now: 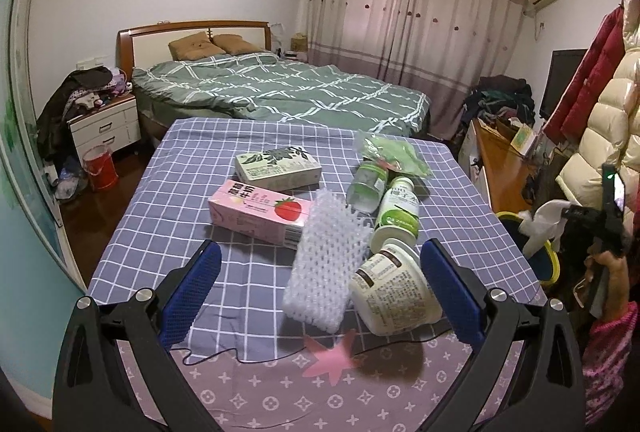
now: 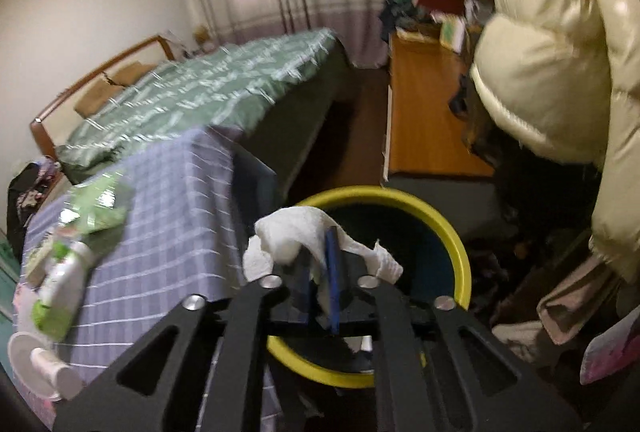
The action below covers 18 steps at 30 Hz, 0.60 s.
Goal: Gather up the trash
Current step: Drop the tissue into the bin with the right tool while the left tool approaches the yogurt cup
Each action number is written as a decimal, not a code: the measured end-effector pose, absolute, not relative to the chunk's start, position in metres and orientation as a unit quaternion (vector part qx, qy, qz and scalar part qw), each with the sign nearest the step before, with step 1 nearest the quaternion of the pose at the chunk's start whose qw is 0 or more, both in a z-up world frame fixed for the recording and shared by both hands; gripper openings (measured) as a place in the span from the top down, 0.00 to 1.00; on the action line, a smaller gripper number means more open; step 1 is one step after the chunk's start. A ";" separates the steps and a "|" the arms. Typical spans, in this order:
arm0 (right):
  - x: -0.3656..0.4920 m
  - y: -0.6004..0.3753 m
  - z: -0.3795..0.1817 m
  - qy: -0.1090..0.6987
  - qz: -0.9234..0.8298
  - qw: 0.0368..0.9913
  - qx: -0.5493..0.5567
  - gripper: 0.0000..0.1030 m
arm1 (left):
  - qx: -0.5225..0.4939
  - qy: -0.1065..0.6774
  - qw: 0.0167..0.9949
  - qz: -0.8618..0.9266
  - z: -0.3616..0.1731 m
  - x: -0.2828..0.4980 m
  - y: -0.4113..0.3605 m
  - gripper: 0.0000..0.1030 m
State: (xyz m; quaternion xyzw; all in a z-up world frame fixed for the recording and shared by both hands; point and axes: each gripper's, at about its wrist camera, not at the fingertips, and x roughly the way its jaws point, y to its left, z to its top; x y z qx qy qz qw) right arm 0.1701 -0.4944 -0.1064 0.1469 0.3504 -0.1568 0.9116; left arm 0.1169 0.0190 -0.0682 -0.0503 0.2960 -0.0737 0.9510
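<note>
My left gripper [image 1: 320,252] hangs open above the checked table [image 1: 180,192]. A white foam net [image 1: 324,264] and a tipped yogurt cup [image 1: 394,292] lie between its blue fingers. Behind them lie a pink strawberry milk carton [image 1: 256,212], a green-white carton [image 1: 278,168], a green-labelled bottle [image 1: 398,212], a clear bottle [image 1: 366,188] and a green wrapper [image 1: 392,152]. My right gripper [image 2: 318,248] is shut on a crumpled white tissue [image 2: 296,228], directly over the yellow-rimmed bin [image 2: 452,232] beside the table's right edge.
A green bed [image 1: 300,92] stands behind the table, with a nightstand [image 1: 106,124] and a red bucket [image 1: 100,168] to its left. A wooden desk [image 2: 424,112] and hanging puffy coats [image 2: 552,52] crowd the space around the bin. A hand in a pink sleeve [image 1: 608,332] holds the right gripper.
</note>
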 end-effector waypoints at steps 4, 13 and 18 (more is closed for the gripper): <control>0.171 -0.501 -0.124 0.365 -0.171 0.902 0.155 0.64 | -0.046 0.299 0.950 -0.078 -0.068 0.121 0.013 0.05; 0.163 -0.504 -0.128 0.363 -0.164 0.902 0.166 0.59 | -0.024 0.301 0.947 -0.111 -0.071 0.125 -0.004 0.05; 0.161 -0.501 -0.129 0.364 -0.157 0.903 0.169 0.58 | 0.044 0.285 0.937 -0.199 -0.075 0.120 -0.023 0.05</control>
